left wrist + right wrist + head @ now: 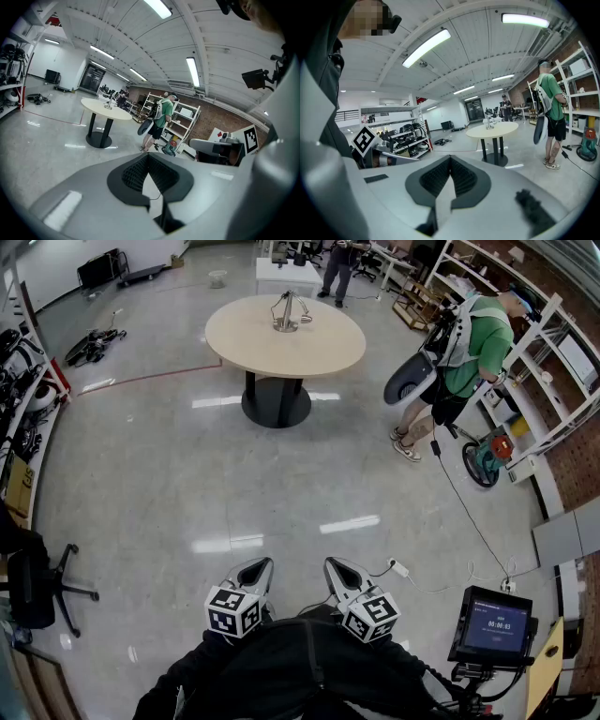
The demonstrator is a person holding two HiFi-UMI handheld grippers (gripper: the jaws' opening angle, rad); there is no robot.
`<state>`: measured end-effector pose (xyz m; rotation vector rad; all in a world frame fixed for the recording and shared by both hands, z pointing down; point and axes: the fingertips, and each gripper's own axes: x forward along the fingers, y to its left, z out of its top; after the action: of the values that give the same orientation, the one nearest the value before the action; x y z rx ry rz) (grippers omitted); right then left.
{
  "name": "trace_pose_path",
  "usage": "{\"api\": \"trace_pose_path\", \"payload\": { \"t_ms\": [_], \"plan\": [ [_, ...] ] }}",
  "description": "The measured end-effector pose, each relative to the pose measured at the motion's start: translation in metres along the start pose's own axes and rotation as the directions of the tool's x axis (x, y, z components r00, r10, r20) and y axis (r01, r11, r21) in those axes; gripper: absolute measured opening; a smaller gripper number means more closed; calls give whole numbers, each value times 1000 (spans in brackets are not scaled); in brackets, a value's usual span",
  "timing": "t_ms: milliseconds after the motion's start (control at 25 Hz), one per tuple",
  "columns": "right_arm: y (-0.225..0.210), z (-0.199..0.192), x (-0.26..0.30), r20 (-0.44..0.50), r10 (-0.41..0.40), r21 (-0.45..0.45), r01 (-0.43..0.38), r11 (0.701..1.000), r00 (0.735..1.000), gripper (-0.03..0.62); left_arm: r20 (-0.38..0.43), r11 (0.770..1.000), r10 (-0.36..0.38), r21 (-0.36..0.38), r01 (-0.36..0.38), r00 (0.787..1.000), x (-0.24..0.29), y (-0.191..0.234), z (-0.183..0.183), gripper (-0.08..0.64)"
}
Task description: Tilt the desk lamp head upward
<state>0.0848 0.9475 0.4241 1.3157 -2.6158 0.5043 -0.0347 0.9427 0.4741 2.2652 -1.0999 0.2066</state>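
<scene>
Plainly, the left gripper (253, 570) has its jaws pressed together on nothing and sits close to the person's body, well apart from the round table (323, 348). The desk lamp (289, 313) stands toward the tabletop's far edge. The right gripper (342, 571) is likewise closed and empty. The desk lamp looks like thin jointed metal, probably light with a stiff hinge. So 1 gripper should take the head's rim while the other steadies the base. Only the head view shows both grippers together, while the right gripper view alone shows the lamp side-on.
</scene>
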Motion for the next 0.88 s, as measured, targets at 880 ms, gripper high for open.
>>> {"api": "trace_pose_path", "payload": {
  "t_ms": [880],
  "plan": [
    [-45, 23, 90, -34, 22, 12, -22, 1000, 999, -6, -14, 998, 48, -30, -49, 999, 53, 68, 43, 6]
  ]
}}
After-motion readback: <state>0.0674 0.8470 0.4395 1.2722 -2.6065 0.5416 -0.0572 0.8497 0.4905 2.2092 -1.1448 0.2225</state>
